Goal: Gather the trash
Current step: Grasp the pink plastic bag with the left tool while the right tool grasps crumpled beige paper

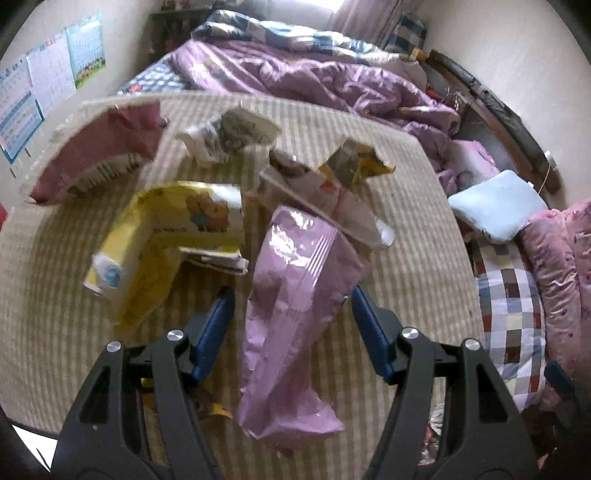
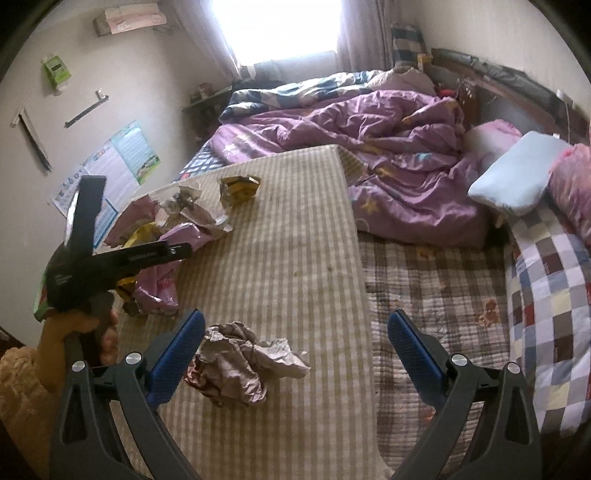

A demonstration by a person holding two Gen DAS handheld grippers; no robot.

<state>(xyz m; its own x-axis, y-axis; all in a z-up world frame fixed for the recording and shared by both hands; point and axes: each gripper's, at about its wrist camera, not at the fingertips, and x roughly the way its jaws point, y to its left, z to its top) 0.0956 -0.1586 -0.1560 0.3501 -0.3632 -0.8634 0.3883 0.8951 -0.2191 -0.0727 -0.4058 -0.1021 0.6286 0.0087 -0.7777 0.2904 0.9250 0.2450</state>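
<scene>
Left wrist view: the left gripper hangs above a striped mat, blue ribbed fingers spread apart with a glossy lilac bag lying lengthwise between them; whether either pad touches it cannot be told. Ahead of the tips lie a yellow printed wrapper, a maroon pouch, a white printed wrapper and a folded yellow-and-white packet, all creased film, slightly blurred.

Right wrist view: the right gripper is also spread wide, holding nothing. A crumpled grey-pink paper wad sits on the mat just inside the left finger, apart from the right one. This view alone shows the wad, a small crushed yellow carton far ahead, the person's hand on the left tool's black handle, and a window. Rumpled purple bedding and a pale blue pillow lie ahead to the right.
</scene>
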